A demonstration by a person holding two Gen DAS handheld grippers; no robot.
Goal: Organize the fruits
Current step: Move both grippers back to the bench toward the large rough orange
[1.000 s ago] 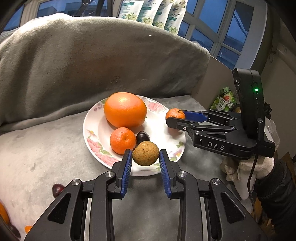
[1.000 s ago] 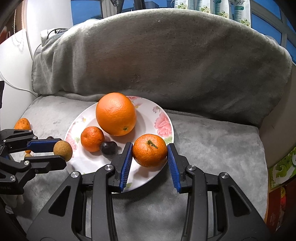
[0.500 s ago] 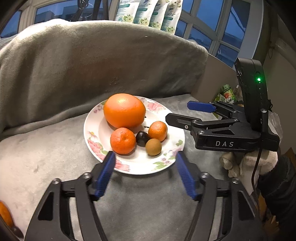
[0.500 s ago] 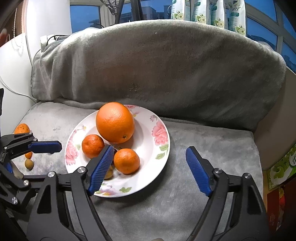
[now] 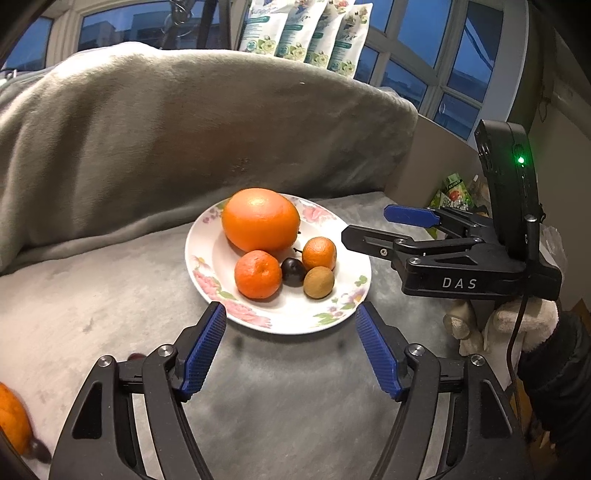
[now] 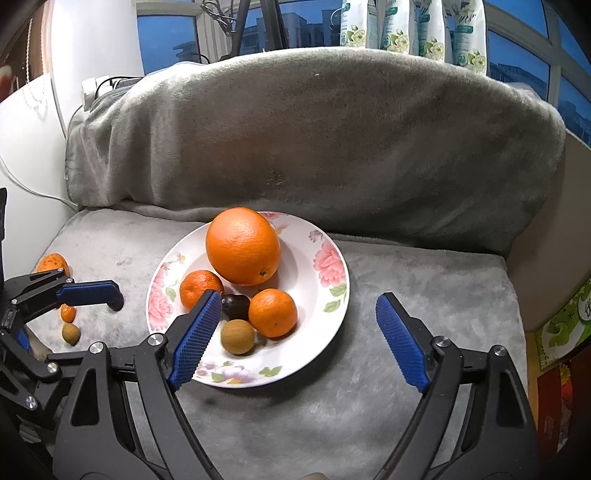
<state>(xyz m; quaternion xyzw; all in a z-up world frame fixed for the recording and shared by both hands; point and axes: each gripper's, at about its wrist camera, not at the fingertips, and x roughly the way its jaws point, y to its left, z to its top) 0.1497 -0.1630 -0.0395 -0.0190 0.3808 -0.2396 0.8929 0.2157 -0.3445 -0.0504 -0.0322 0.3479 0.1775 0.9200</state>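
A flowered white plate (image 5: 207,258) on the grey blanket holds a big orange (image 5: 260,224), a mandarin (image 5: 258,274), a smaller mandarin (image 5: 320,253), a dark plum (image 5: 293,271) and a small brown fruit (image 5: 318,282). My left gripper (image 5: 290,310) stands open just before the plate's near rim, with nothing between its pads. My right gripper (image 6: 299,297) hovers over the plate's (image 6: 332,295) near side, its jaws opening and not touching any fruit. Off the plate at the left lie a mandarin (image 6: 51,263), a tiny orange fruit (image 6: 68,313) and a brown fruit (image 6: 71,333).
The blanket-draped sofa back (image 6: 314,140) rises right behind the plate. Flowered packets (image 5: 306,33) line the window sill. A cardboard box with green packaging (image 6: 565,317) borders the seat on the right. Another orange fruit (image 5: 13,421) lies at the lower left of the left wrist view.
Both grippers opened: the left let go of the brown fruit, the right of the smaller mandarin. Both fruits now lie on the plate, and both grippers have drawn back.
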